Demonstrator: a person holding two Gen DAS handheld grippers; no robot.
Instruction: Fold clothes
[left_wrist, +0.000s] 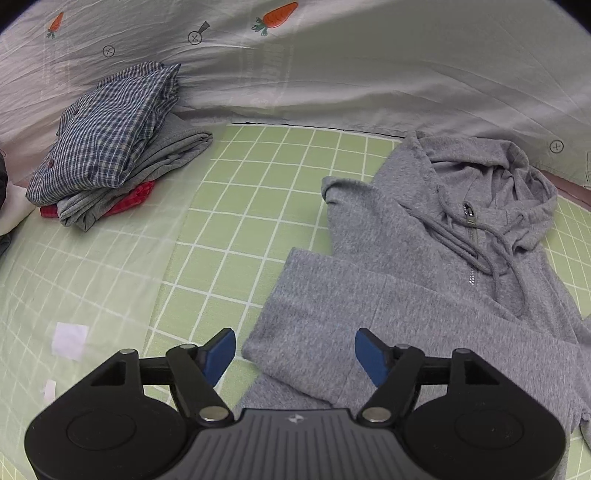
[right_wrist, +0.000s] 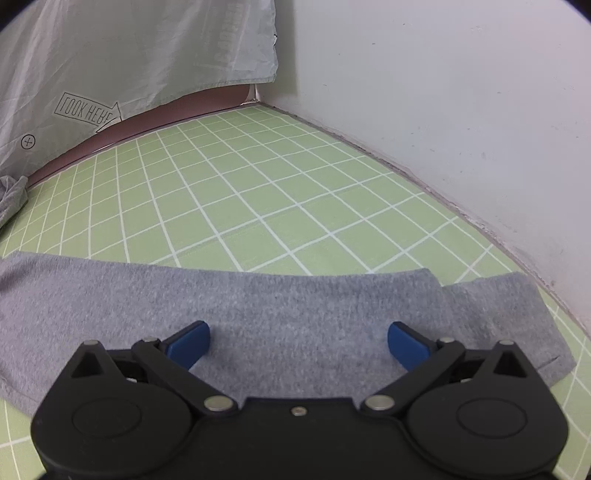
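A grey zip hoodie (left_wrist: 417, 258) lies face up on the green grid mat (left_wrist: 236, 206), hood toward the hanging white sheet (left_wrist: 332, 74), with one sleeve (left_wrist: 332, 295) folded across the chest. The left hand-held gripper (left_wrist: 295, 350) hovers over the near edge of that folded sleeve with its blue pads (left_wrist: 221, 350) spread apart; nothing is between them and no cloth is pinched. In the right wrist view the right hand-held gripper (right_wrist: 299, 343) is likewise spread wide above the other sleeve (right_wrist: 258, 314), which stretches flat out across the mat toward the white wall (right_wrist: 461, 110), its cuff end near the wall; the pads do not press on the fabric. A stack of finished clothes (left_wrist: 110, 147), a checked shirt on grey and red pieces, sits well apart at the far left. The hoodie looks like soft, light knit jersey: it will drape and sag rather than hold a shape, it should not slip much on the mat, and a fold will stay where laid only if set down flat. The drawstrings (left_wrist: 495, 254) and the zipper pull are loose bits that may trail or bunch. The outstretched sleeve seems the next part to fold in, and the best hold is probably a pinch through both layers at the cuff or at the sleeve's edge, lifted low and carried over the chest; grabbing mid-sleeve would likely leave the cuff dragging.
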